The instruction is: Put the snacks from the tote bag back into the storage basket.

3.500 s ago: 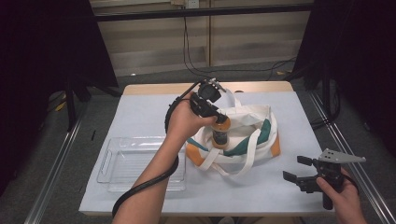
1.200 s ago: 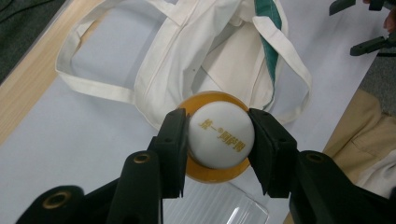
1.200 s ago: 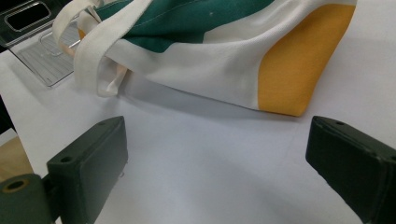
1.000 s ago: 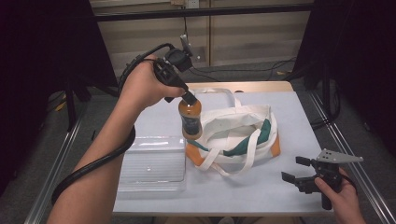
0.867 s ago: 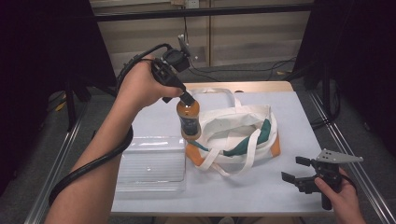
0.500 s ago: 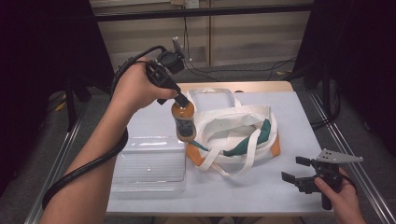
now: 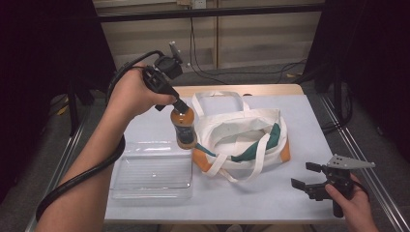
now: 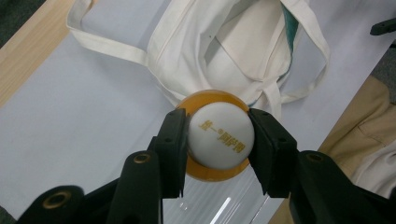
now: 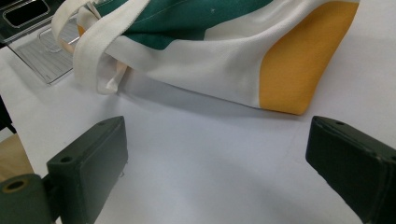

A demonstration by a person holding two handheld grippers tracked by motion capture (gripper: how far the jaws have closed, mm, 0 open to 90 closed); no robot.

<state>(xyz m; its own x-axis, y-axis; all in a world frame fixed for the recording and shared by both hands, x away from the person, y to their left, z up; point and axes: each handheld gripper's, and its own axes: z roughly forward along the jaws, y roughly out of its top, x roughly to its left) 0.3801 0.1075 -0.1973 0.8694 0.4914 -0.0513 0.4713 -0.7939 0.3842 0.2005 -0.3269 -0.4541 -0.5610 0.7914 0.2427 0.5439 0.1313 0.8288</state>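
My left tongs point(image 8: 218, 140) are clamped on the white cap of the bottle point(image 7: 184, 128), holding it up between the clear tray point(image 7: 151, 170) and the tote bag point(image 7: 244, 137). Right tongs point(image 7: 309, 178) sit wide open, holding nothing, low over the counter point(image 7: 251, 203) near the bag.

Earlier the left gripper point(image 7: 180, 105) held the bottle point(image 7: 184, 128) by its white cap point(image 8: 220, 136) down inside the tote bag point(image 7: 244, 137). It has since lifted the bottle out and carried it leftward, away from the bag's opening. Now the bottle hangs just beside the bag's left end, over the near corner of the clear tray point(image 7: 151, 169) next to the bag.
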